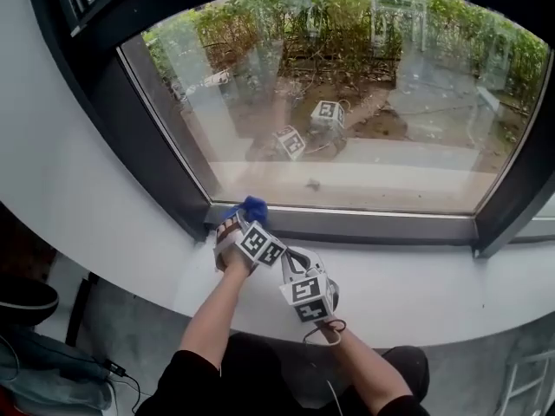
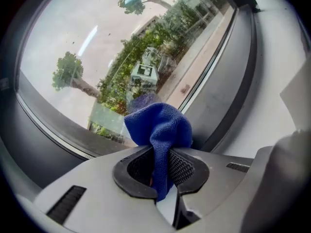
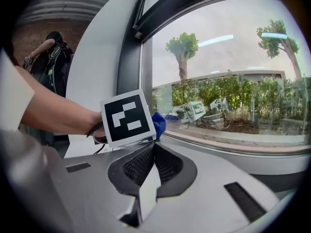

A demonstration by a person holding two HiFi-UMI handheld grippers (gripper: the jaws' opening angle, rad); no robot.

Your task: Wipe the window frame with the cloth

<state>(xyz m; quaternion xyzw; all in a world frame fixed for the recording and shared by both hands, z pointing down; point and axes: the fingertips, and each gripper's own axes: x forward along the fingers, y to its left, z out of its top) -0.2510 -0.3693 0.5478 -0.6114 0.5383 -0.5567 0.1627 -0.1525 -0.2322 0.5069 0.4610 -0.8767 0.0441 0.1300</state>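
Left gripper jaws clamped on blue cloth, cloth at lower-left corner of window frame, apparently touching it; right gripper jaws closed on nothing, over white sill.

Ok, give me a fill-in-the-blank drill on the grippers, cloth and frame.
1. The left gripper is shut on a ___ cloth.
2. In the head view, the cloth is pressed at the lower ___ corner of the frame.
3. The right gripper holds ___ between its shut jaws.

Missing words: blue; left; nothing.
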